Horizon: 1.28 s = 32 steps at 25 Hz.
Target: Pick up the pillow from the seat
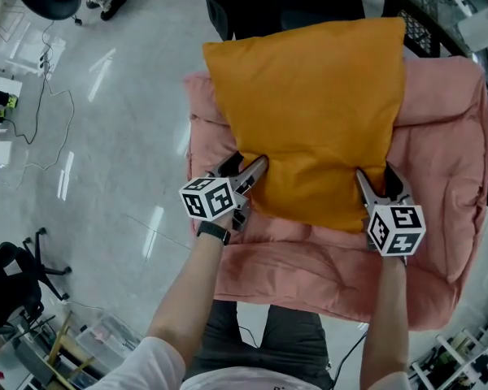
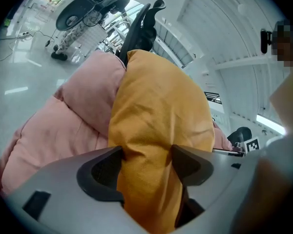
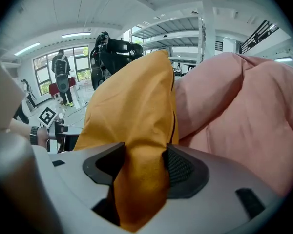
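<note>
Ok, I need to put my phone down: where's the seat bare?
Bare pink cushion right of the orange pillow and along the near edge; only a narrow band on its left. Crowded at the pillow's near corners, with the left hand-held gripper and right hand-held gripper.

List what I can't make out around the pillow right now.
The seat: head view, covered by the cushion.
Underside of the pillow: head view, it faces the cushion.
Grip depth in the left tongs and right tongs: gripper views, pillow fabric fills the gap.
</note>
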{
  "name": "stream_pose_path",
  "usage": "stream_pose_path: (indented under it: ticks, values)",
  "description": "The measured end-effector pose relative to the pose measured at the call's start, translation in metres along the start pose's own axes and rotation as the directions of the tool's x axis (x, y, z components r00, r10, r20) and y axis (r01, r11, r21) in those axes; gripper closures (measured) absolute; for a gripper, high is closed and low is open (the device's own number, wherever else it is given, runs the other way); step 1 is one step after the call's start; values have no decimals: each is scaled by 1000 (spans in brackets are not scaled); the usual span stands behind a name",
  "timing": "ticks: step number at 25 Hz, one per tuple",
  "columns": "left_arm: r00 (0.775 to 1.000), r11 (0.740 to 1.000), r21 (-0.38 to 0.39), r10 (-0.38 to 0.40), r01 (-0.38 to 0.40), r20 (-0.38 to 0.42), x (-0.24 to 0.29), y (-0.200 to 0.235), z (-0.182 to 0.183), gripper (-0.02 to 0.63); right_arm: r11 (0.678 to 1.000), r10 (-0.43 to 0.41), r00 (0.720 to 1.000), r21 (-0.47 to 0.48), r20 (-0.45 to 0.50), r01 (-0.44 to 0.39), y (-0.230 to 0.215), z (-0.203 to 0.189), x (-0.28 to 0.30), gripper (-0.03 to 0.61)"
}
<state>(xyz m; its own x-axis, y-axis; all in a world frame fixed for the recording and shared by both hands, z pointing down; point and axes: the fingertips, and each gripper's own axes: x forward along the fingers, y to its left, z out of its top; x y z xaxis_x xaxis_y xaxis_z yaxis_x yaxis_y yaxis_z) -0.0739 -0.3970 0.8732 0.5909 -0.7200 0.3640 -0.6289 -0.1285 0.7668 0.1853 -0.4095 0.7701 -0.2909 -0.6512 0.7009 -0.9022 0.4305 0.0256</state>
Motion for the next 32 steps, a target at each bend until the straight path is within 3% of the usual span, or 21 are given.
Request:
stream_pose_path:
  ticks: [6, 13, 25, 29, 32]
  values:
    - [1000, 999, 39, 19, -19, 2, -3, -10, 2, 408, 999, -7, 1000, -36, 3, 7, 7, 1, -2, 399]
    - [997, 982, 172, 77, -76, 3, -19, -39, 15, 505, 998, -35, 999, -54, 31, 36, 11, 9, -18, 491]
    - [993, 943, 315, 84, -107, 87, -95, -120, 72, 538, 1000, 5, 991, 21, 132, -8, 40, 49, -93, 520]
    - [987, 921, 370, 81, -127, 137, -123, -166, 105, 541, 999, 10, 981, 38, 196, -18, 43, 87, -133, 523]
    - [979, 907, 396, 69, -141, 189, -114, -216, 150, 541, 999, 16, 967, 34, 254, -25, 14, 140, -154, 523]
